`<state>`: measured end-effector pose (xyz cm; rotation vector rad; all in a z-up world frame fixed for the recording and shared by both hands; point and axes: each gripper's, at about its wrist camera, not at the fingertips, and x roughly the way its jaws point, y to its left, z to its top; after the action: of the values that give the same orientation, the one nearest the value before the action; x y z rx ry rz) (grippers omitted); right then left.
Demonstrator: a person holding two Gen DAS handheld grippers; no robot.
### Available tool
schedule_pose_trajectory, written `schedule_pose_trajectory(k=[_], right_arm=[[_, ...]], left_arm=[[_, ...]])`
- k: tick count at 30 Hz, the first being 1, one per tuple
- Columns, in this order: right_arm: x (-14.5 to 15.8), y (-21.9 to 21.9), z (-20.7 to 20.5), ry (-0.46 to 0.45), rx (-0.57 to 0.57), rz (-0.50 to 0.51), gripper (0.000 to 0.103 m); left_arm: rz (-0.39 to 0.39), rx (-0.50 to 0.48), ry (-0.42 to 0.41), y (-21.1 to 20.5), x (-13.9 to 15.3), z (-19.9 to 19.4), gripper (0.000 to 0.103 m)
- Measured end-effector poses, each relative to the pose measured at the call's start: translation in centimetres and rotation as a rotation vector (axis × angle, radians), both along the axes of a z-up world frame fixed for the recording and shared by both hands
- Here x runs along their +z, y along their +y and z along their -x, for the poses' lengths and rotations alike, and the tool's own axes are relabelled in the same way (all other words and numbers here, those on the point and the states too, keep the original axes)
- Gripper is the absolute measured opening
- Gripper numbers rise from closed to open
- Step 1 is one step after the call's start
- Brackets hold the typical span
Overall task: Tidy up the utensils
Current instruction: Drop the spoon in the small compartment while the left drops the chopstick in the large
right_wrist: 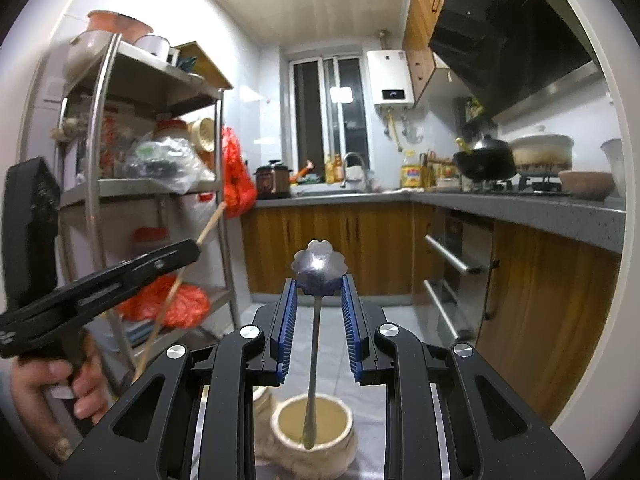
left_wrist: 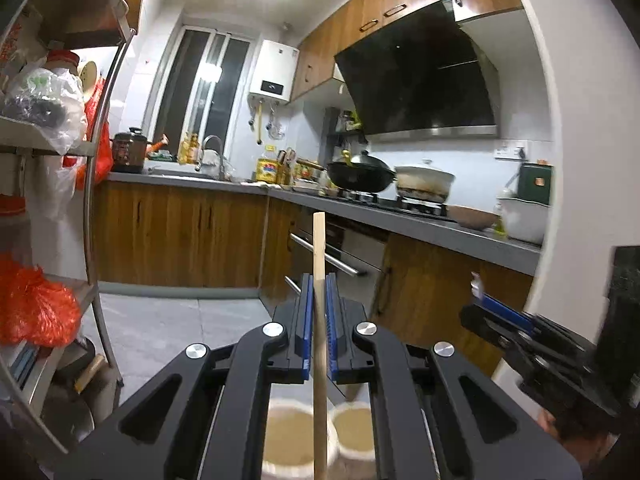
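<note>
My left gripper (left_wrist: 319,280) is shut on a wooden chopstick (left_wrist: 319,320) that points up and forward; its lower end hangs over two beige ceramic holders (left_wrist: 288,440) below. In the right wrist view the left gripper (right_wrist: 192,250) and its chopstick (right_wrist: 212,222) show at left. My right gripper (right_wrist: 319,286) holds a metal spoon (right_wrist: 319,266) with a flower-shaped bowl between its blue pads; the jaws stand fairly wide, touching the bowl's edges. The spoon's handle end rests inside a beige holder (right_wrist: 312,432). The right gripper (left_wrist: 492,304) shows at right in the left wrist view.
A metal shelf rack (right_wrist: 160,184) with bags and jars stands at left. A grey kitchen counter (left_wrist: 400,220) with a wok, pots and bottles runs along the back and right. Wooden cabinets and an oven sit below. The floor is grey tile.
</note>
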<state>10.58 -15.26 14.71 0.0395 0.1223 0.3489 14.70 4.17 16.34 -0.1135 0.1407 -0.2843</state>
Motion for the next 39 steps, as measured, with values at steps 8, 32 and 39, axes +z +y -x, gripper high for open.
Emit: schedule_pose_trajectory(k=[8, 32, 39], right_arm=[[-2.1, -0.1, -1.9, 0.029, -0.063, -0.025, 0.024], [-7.8, -0.6, -3.7, 0.188, -0.025, -0.071, 0.024], [-8.6, -0.3, -4.5, 0.228, -0.038, -0.055, 0.024]], left_arm=[[-0.036, 0.117, -0.028, -1.2, -2.4, -5.3, 0.006], [-0.080, 0.128, 0.212, 0.5, -9.3, -0.9, 0.006], [-0.131, 0.136, 0.229, -0.4, -9.8, -1.3, 0.009]])
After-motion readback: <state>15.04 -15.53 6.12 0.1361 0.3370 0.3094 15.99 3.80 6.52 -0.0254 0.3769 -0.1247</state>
